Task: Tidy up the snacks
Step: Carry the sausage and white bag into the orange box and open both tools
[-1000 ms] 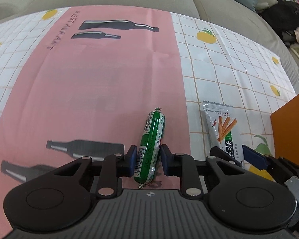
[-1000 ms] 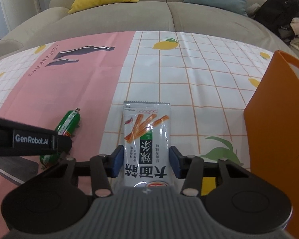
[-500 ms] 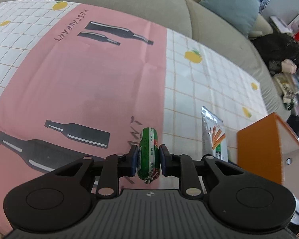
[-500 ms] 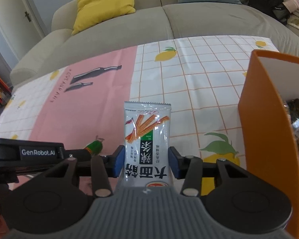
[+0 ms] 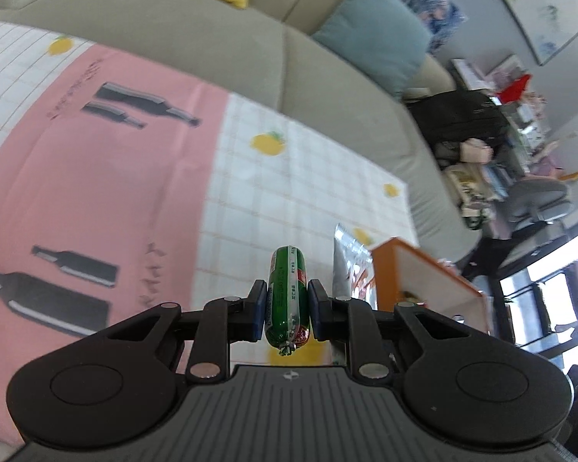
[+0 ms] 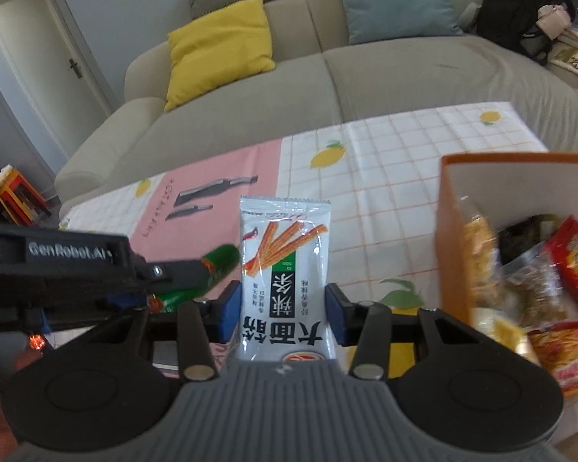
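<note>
The left gripper (image 5: 286,302) pinches a green plastic-wrapped sausage stick (image 5: 287,300) between its blue pads, holding it clear above the pink and white checked tablecloth (image 5: 96,192). The right gripper (image 6: 283,310) clamps a white foil snack packet printed with orange sticks (image 6: 285,269) by its sides, also lifted off the cloth. An orange open-topped box (image 6: 449,231) stands near the tablecloth's right edge, just beside the packet, with several snack bags (image 6: 558,288) inside it
</note>
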Action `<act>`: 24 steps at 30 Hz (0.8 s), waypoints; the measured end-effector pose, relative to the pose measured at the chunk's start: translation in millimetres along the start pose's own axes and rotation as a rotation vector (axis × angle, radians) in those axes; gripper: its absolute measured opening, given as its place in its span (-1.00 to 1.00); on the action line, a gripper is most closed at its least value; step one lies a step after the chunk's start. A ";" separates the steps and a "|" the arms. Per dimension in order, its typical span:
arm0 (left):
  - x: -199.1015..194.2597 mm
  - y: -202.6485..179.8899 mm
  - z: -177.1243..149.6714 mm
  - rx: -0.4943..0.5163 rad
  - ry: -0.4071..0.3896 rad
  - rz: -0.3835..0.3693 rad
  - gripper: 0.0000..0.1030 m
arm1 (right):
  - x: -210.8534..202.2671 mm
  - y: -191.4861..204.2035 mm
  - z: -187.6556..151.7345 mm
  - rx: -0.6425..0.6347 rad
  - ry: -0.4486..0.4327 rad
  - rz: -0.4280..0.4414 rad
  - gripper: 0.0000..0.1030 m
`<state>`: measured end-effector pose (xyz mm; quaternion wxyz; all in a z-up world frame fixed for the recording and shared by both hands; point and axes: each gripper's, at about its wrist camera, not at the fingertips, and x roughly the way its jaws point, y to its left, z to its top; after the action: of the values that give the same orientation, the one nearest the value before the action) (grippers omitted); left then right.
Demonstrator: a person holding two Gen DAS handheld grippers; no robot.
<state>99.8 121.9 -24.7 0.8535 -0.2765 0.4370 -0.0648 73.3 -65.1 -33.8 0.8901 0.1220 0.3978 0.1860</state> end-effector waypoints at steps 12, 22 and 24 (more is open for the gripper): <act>27.2 -92.6 -0.9 0.157 0.090 -0.126 -0.52 | -86.0 -80.1 21.2 0.017 -0.069 -0.093 -0.13; 87.3 -168.6 -21.4 0.287 0.221 -0.193 -0.52 | -119.6 -194.2 49.0 0.088 0.019 -0.257 -0.13; 103.4 -179.6 -27.6 0.307 0.253 -0.197 -0.52 | -116.6 -212.4 51.9 0.095 0.052 -0.293 -0.13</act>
<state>164.9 -76.6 -16.1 0.8134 -0.1744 0.4965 -0.2479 90.5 -310.1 -0.2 0.8903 0.0998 0.4426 0.0383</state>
